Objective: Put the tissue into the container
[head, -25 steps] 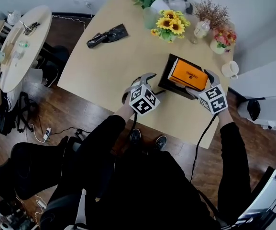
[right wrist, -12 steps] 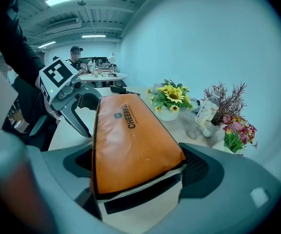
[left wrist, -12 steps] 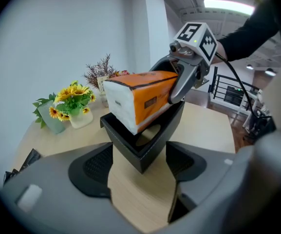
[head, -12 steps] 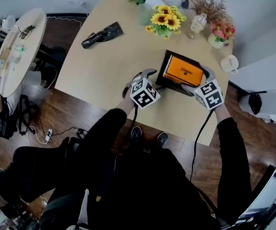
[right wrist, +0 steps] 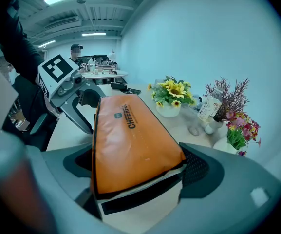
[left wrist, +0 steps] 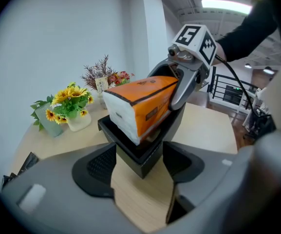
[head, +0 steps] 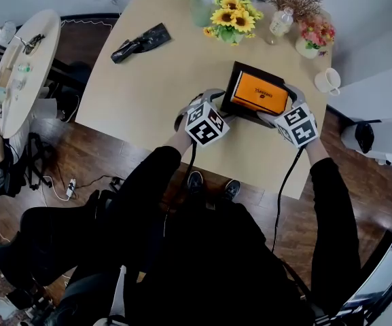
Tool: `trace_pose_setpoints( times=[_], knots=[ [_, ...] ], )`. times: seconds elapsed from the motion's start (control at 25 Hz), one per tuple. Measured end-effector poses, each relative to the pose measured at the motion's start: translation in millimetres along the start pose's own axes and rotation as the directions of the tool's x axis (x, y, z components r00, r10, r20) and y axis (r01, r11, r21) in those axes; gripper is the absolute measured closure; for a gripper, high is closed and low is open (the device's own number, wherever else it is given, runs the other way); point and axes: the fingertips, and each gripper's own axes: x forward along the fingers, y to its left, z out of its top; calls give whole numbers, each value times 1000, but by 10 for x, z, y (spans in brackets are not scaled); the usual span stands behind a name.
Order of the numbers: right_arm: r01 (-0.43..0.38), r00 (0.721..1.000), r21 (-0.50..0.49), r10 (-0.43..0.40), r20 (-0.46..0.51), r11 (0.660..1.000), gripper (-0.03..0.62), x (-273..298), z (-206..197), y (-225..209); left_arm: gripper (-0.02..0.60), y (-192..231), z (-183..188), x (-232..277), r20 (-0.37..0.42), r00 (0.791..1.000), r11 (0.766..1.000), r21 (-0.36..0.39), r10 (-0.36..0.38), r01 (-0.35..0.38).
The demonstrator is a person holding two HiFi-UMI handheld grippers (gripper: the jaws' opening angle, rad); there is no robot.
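Right gripper [right wrist: 138,165] clamps the orange tissue pack [head: 260,92], tilted in the black container [left wrist: 145,162]. Left gripper [left wrist: 140,147], jaws just closing, pinches the container's corner.

The tissue pack [right wrist: 130,150] in the right claw [right wrist: 136,165] wears glossy orange plastic film (slightly wrinkled); the box [left wrist: 140,155] under it is matt black; the table [head: 155,80] beneath is smooth pale wood.

The tissue pack [head: 259,92] hides most of the container [head: 228,95].
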Motion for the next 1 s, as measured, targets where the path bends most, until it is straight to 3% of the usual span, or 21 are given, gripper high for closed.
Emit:
trace_pose_setpoints(
  times=[1.0],
  knots=[
    [-52, 998, 32, 54, -43, 998, 86, 133, -112, 39, 304, -5, -24, 6, 6, 1000, 1000, -11, 11, -11]
  ],
)
